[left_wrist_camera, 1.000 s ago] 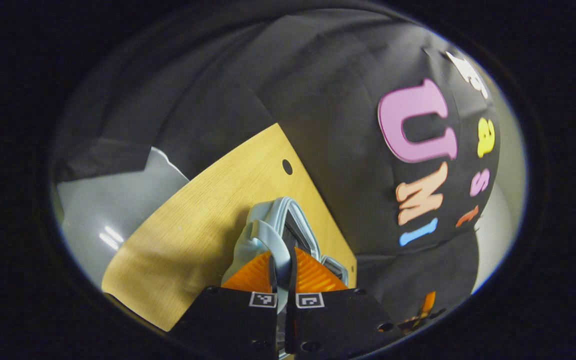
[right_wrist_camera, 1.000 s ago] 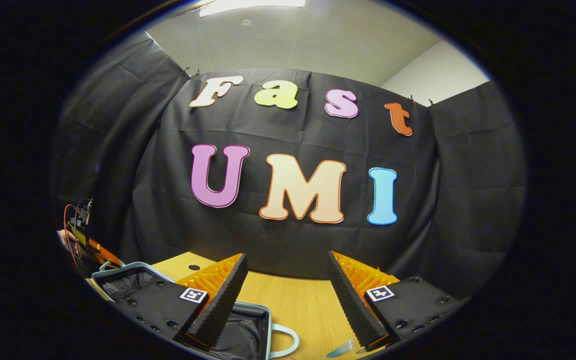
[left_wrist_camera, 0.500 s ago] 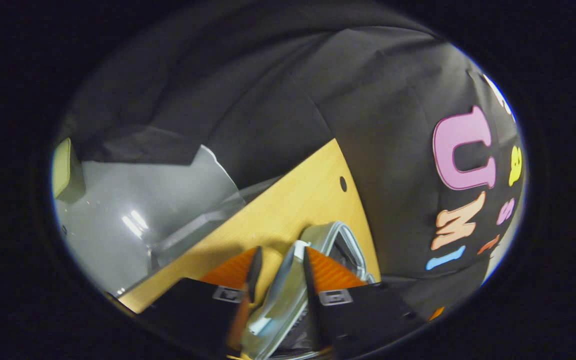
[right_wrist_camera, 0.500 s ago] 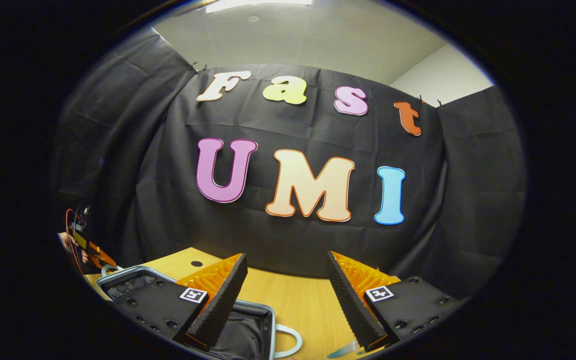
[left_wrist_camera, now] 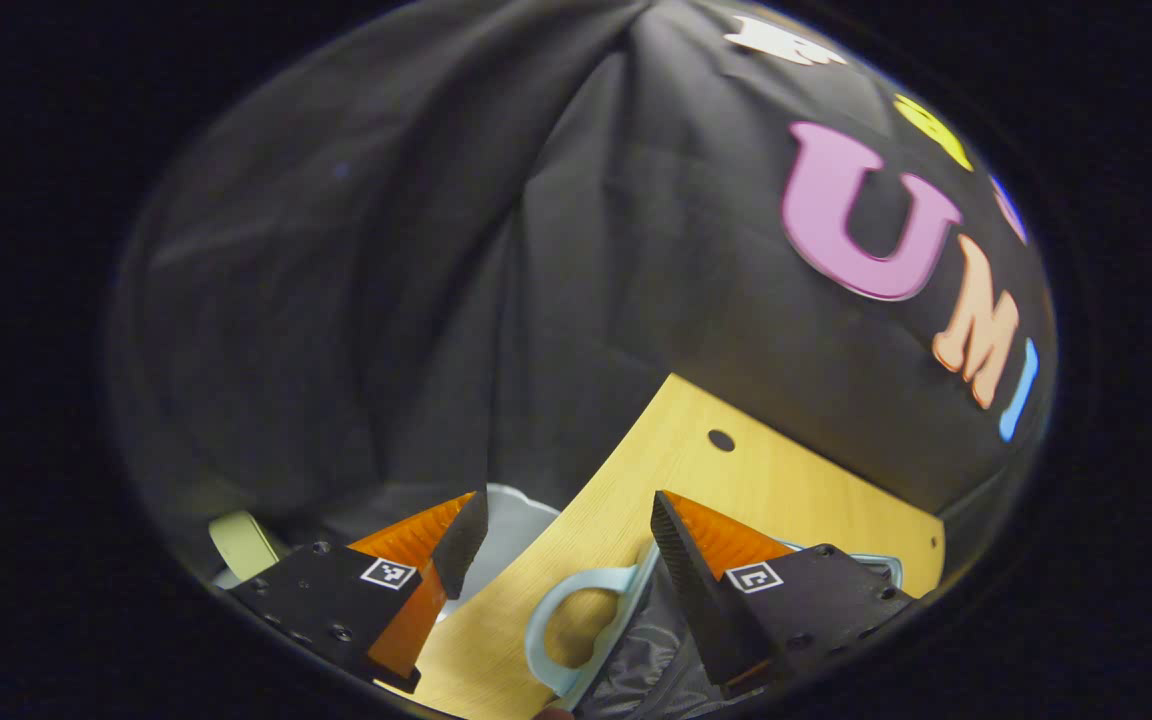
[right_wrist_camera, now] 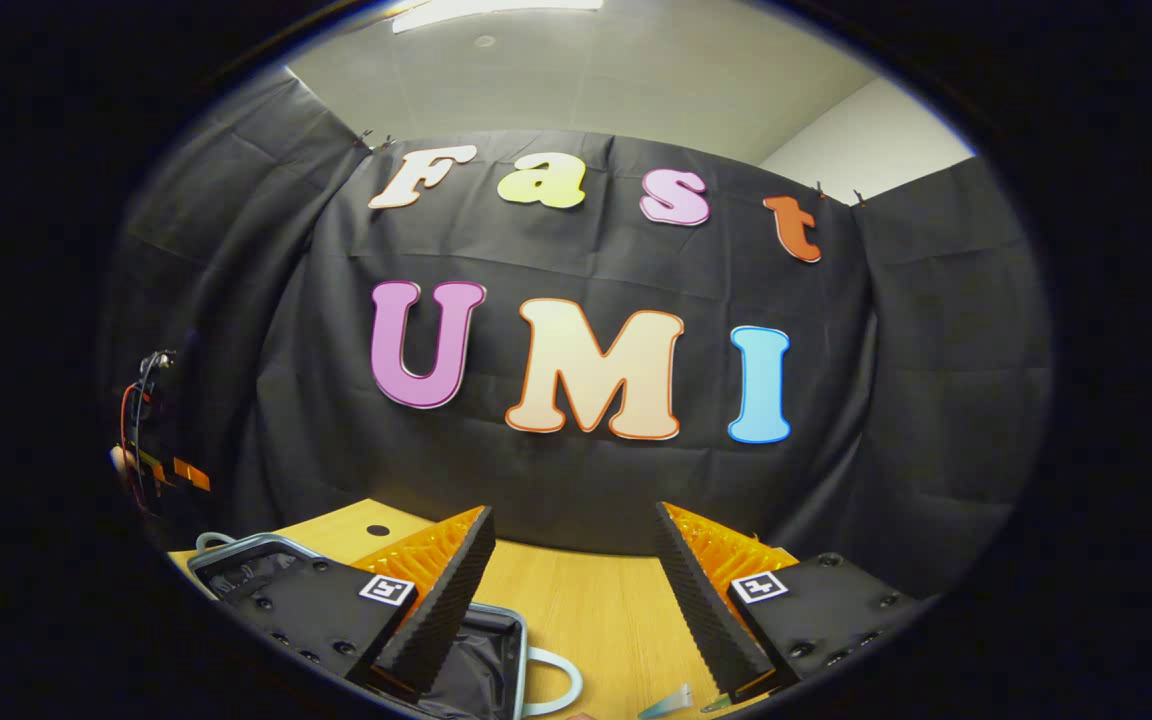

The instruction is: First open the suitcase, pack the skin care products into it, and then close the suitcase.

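Now left tool [left_wrist_camera: 561, 535] spread above suitcase handle [left_wrist_camera: 566, 640]; right tool [right_wrist_camera: 574, 555] spread; table [right_wrist_camera: 596, 610] bare between.

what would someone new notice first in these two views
Probably the open suitcase lying flat on the wooden table, its dark lining showing at the bottom of the right gripper view behind the open right gripper. In the left gripper view, its pale loop handle lies on the table between the fingers of the open left gripper, which touch nothing.
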